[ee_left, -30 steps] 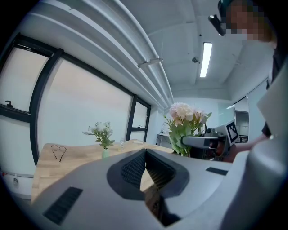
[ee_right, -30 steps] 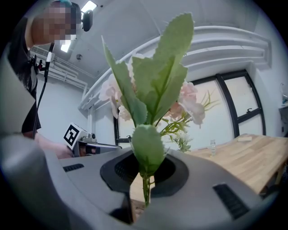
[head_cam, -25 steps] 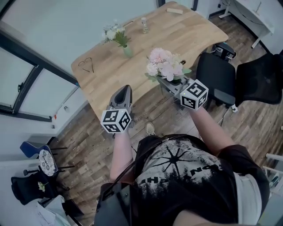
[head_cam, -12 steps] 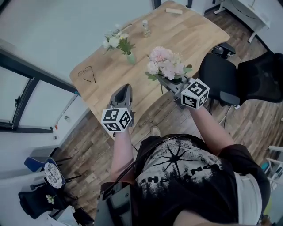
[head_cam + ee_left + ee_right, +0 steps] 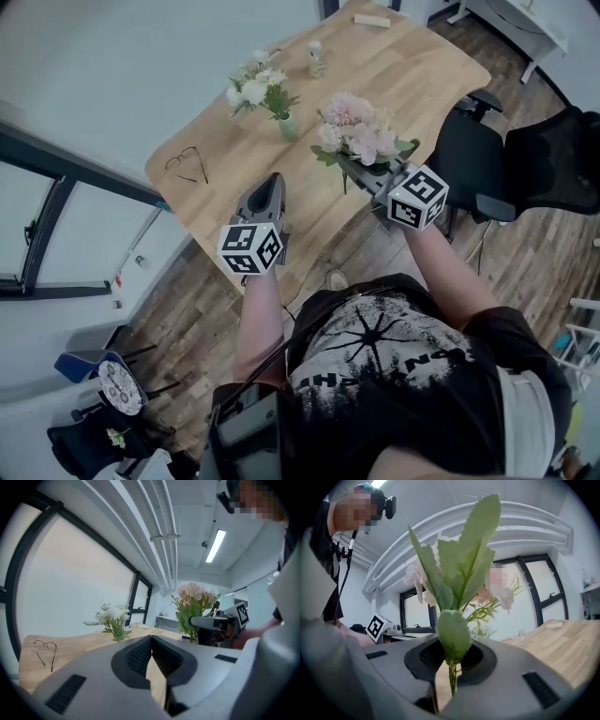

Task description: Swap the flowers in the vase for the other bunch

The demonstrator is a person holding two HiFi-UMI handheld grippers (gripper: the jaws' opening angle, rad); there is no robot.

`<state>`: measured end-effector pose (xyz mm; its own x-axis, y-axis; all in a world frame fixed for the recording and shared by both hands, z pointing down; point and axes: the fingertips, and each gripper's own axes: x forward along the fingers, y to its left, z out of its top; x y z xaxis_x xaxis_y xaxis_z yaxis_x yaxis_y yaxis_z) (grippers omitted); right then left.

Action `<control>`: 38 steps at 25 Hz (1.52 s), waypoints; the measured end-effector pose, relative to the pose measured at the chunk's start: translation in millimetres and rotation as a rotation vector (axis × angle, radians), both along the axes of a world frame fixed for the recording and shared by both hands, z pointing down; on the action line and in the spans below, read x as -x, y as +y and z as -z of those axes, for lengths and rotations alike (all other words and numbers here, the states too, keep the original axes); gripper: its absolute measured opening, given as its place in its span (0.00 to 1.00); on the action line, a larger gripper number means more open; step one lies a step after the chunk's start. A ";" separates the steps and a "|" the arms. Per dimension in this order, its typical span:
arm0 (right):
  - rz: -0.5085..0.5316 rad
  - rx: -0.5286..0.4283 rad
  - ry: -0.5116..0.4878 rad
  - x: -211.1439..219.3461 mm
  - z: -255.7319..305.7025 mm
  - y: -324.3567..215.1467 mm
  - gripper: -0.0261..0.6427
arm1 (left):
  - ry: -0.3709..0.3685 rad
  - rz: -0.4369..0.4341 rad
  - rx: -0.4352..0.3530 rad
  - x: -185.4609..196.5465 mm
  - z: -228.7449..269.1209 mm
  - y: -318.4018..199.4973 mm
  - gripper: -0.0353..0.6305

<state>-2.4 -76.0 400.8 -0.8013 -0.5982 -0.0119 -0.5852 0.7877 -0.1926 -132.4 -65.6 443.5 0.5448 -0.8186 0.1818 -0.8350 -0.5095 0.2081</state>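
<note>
My right gripper is shut on the stems of a pink and cream bunch of flowers, held upright over the near edge of the wooden table. In the right gripper view the green stem and leaves rise from between the jaws. A small green vase with a white and green bunch stands on the table beyond, also seen in the left gripper view as the white bunch. My left gripper is shut and empty above the table's near edge.
A pair of glasses lies at the table's left end. A small clear bottle and a wooden block sit at the far side. Black office chairs stand right of the table.
Both grippers have moved forward toward the table; the pink bunch is carried further over the tabletop and the vase with white flowers sits closer in view.
</note>
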 end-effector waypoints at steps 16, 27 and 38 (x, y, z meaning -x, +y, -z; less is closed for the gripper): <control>0.044 0.009 0.014 7.9 -2.2 -55.1 0.11 | 0.026 0.071 0.005 13.4 -8.1 -43.1 0.08; 0.179 0.001 0.006 17.0 8.5 -130.0 0.11 | 0.007 0.248 -0.011 38.4 4.7 -94.5 0.08; 0.240 -0.001 -0.006 15.3 12.2 -173.9 0.11 | -0.042 0.315 -0.062 45.1 25.6 -130.4 0.15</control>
<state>-17.7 -249.9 388.6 -0.9203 -0.3907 -0.0179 -0.3801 0.9042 -0.1950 -177.6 -196.1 417.8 0.2555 -0.9561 0.1432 -0.9609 -0.2349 0.1465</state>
